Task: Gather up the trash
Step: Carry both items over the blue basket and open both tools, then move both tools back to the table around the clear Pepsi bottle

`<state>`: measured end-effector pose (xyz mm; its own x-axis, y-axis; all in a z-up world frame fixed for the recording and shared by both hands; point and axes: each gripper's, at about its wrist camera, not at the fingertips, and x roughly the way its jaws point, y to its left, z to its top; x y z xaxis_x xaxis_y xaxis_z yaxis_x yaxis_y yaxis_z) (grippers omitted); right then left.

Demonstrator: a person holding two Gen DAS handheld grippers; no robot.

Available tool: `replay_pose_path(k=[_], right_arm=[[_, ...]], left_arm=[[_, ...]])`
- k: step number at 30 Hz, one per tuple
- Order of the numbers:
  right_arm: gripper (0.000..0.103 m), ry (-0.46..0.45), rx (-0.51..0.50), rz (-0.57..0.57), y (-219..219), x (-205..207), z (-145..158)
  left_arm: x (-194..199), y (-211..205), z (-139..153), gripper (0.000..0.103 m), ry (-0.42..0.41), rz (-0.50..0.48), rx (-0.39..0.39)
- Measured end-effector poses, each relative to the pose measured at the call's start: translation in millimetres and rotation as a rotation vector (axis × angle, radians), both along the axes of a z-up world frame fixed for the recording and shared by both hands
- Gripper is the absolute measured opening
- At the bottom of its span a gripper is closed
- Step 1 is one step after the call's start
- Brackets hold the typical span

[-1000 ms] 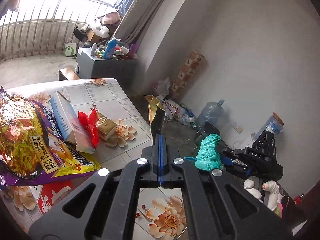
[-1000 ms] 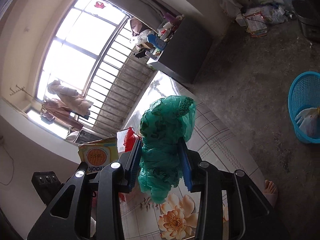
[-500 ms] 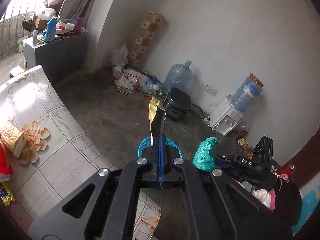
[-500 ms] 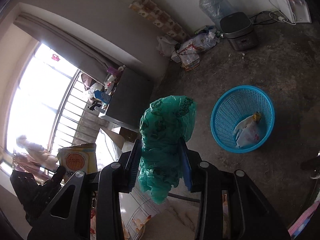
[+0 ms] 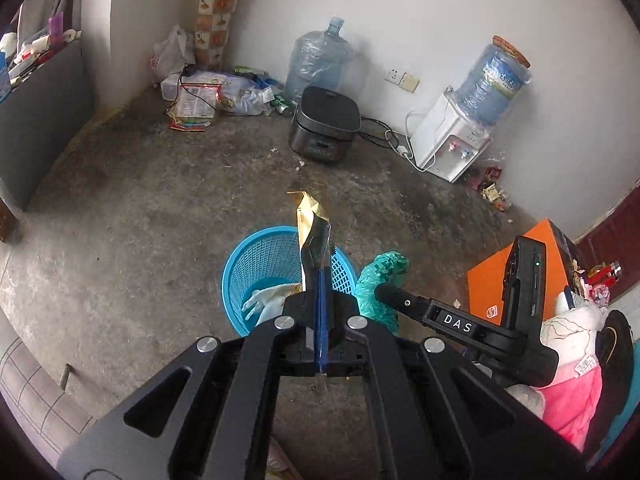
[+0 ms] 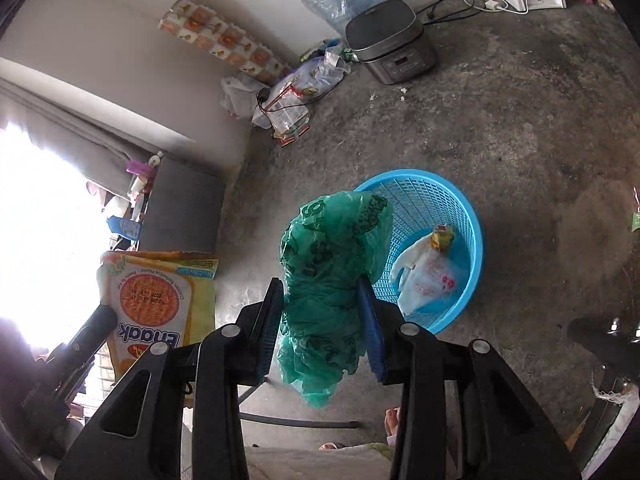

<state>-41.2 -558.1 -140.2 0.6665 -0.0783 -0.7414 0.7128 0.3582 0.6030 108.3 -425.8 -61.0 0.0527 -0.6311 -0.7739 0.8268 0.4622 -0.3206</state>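
bag (image 6: 332,264): green, dark print | basket (image 6: 460,208): blue mesh | wrapper (image 5: 310,220): gold, silver inside

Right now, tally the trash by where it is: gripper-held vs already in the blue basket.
Held in left gripper: 1, yellow snack packet
Held in right gripper: 1, green plastic bag
Inside blue basket: 2, white plastic bag and small yellow wrapper
Total: 4

Daylight is let in from the window (image 6: 36,216), which is totally blown out to white. The floor (image 5: 140,208) is lit softly and evenly, and straight lines are bent hard toward the dark fisheye corners.
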Motion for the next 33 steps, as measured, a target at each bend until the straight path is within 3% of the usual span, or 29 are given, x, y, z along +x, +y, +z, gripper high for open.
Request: replay_pose_path(k=[1,3,4,5,9,12,17,22,33], right_arm=[[0.039,0.026,-0.006,-0.002,-5,3,-7],[0.05,0.096,-0.019,-0.012,-18,10,-24],[0.056,0.131,-0.03,-0.023,-22,12,-32],[0.056,0.156,-0.037,-0.023,-26,14,-39],[0.056,0.185,-0.021,-0.023,-31,14,-59],[0.056,0.177,-0.06,-0.003,-22,13,-53],[0.063,0.119,-0.153,0.044,-2,15,-18],[0.069,0.037,-0.288,0.13,30,24,28],[0.075,-0.077,-0.332,0.389,125,62,110]], left_arm=[[1,-10,-8,0.0,0.003,-0.01,0.015],[4,-26,-25,0.011,0.007,-0.021,0.049],[6,-31,-32,0.028,0.005,-0.017,0.058],[7,-34,-37,0.038,-0.002,-0.01,0.067],[12,-36,-48,0.042,0.0,0.009,0.076],[14,-26,-41,0.044,-0.016,0.025,0.058],[9,12,0,0.066,-0.089,0.058,-0.026],[2,78,46,0.08,-0.175,0.121,-0.095],[-20,239,109,0.083,-0.257,0.355,-0.216]])
